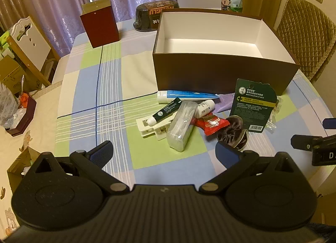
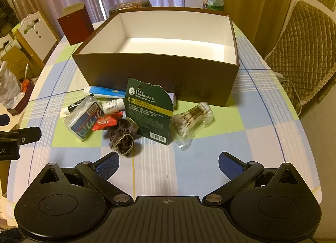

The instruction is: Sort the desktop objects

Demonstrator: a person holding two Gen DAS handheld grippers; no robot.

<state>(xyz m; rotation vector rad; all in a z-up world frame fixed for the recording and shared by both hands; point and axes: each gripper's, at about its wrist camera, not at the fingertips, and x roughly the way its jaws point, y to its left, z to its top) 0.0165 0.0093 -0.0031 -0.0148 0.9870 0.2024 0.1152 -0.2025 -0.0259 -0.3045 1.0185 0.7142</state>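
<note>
Brown box (image 2: 159, 75) on pastel checked tablecloth (image 2: 262, 117)

brown box (image 2: 159, 75): open, white inside, upright, 12 o'clock | green lip-salve card (image 2: 150, 109): leaning, centre | blue-white tube (image 2: 103, 92): flat against box, 10 o'clock | cotton-swab bag (image 2: 194, 120): 3 o'clock | dark scrunchie (image 2: 124, 138): 6 o'clock | red sachet (image 2: 107, 122): 9 o'clock

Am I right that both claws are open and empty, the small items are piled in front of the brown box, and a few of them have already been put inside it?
Not quite: the brown box holds nothing yet; the right wrist view shows its white interior bare. The rest stands: the left claw and right claw are open and empty, and the pile of small items lies in front of the box.
</note>
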